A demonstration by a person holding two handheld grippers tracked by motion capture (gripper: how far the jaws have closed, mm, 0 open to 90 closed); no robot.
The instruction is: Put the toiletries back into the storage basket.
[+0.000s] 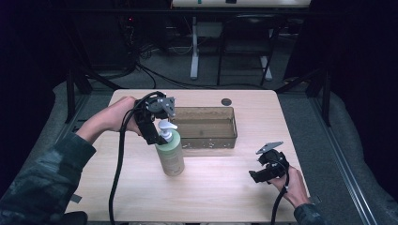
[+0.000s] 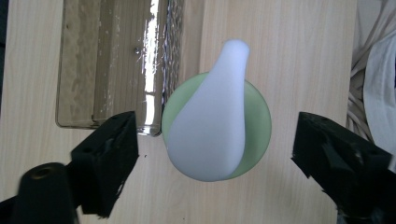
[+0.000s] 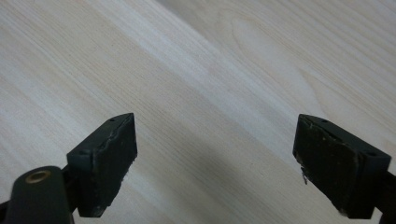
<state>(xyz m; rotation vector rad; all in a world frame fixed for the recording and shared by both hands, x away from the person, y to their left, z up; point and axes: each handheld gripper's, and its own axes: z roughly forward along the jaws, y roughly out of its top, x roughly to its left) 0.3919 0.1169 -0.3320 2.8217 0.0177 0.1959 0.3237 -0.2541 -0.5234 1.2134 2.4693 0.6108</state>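
A pale green pump bottle (image 1: 170, 154) with a white pump head (image 1: 166, 126) stands upright on the wooden table (image 1: 216, 187), just in front of a clear brownish bin (image 1: 206, 126). My left gripper (image 1: 157, 133) hangs right above the bottle, pointing down. In the left gripper view the white pump head (image 2: 212, 121) and green bottle shoulder (image 2: 259, 116) lie between the wide-open jaws, touching neither. My right gripper (image 1: 256, 176) rests low over the table at the right front, open, with bare wood (image 3: 215, 116) between its jaws.
The clear bin (image 2: 107, 60) sits empty behind the bottle. A small dark round disc (image 1: 226, 101) is set in the table's far edge. Cables trail from both grippers toward the front edge. Desk legs and cables stand beyond the table.
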